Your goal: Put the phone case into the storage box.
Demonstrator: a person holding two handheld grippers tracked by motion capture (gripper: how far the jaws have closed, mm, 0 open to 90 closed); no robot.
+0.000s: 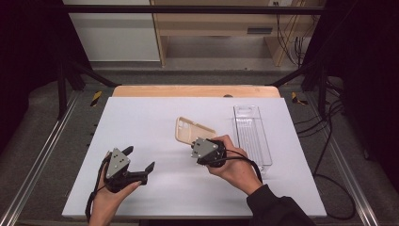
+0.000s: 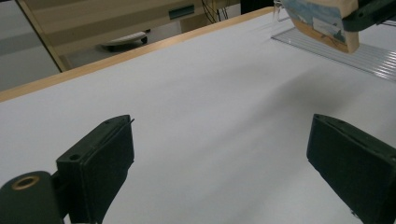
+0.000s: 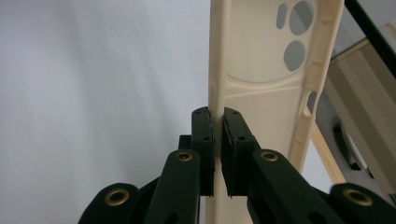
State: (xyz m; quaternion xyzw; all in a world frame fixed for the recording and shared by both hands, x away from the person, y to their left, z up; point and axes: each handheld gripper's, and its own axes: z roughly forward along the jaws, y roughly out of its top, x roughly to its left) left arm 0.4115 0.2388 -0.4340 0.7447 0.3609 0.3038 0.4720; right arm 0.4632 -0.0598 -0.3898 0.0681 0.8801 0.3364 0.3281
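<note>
1. Table (image 1: 141,188) with a white top and a pale wooden far edge spreads under the high view. The left gripper (image 1: 140,159) sits low at the near left, its two black jaws spread wide with nothing between them. The right gripper (image 1: 194,147), near the middle, holds a cream plastic phone case (image 1: 190,129) by one long edge, lifted and tilted off the tabletop. A clear plastic oblong tray (image 1: 254,136) lies flat just to the right of that hand. This view gives the layout but hides the pads on the case.

2. Left gripper view: both black jaws stand far apart over bare white tabletop. At the upper right the phone case (image 2: 322,23) hangs from the other gripper's dark jaw, above the ribbed clear tray (image 2: 359,56). From here the case shows a printed pale blue face, which the high view does not reveal.

3. Right gripper view: the pads are pinched onto the thin side wall of the phone case (image 3: 266,60). Its inner side faces the camera, with camera cut-outs at the far end.
</note>
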